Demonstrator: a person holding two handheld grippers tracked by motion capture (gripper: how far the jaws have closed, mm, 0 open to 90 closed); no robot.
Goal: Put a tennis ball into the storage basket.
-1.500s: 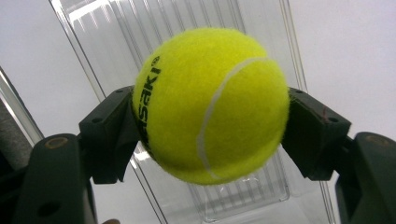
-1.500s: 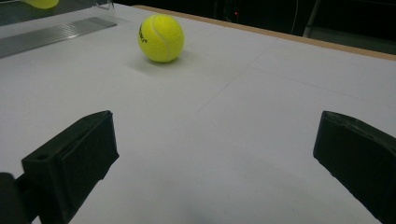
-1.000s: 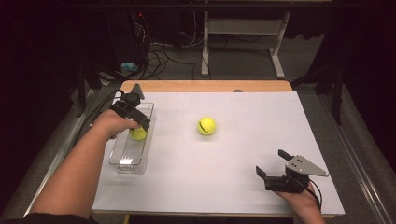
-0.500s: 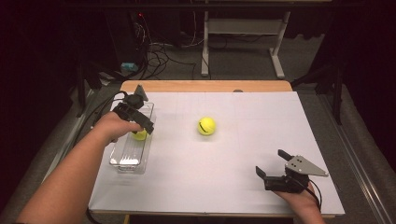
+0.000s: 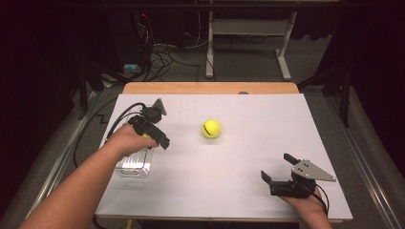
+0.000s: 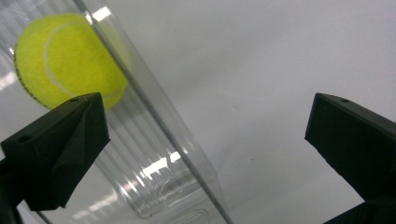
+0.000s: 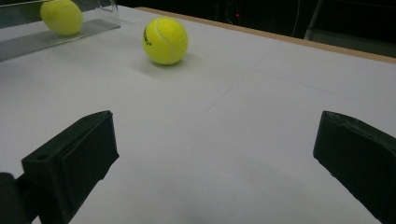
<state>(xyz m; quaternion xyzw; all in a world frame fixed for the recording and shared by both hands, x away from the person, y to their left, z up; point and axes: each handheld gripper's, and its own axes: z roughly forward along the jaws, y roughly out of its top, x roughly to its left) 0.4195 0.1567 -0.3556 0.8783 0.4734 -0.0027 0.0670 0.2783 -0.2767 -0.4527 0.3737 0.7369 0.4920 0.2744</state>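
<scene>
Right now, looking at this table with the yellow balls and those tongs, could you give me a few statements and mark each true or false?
1. One tennis ball lies inside the clear container. True.
2. The left tongs are clamped on a ball. False: their jaws stand wide open with nothing between them.
3. A second tennis ball sits on the bare white table. True.
4. The right tongs grip the container. False: they are open, apart from it, over the table.
</scene>
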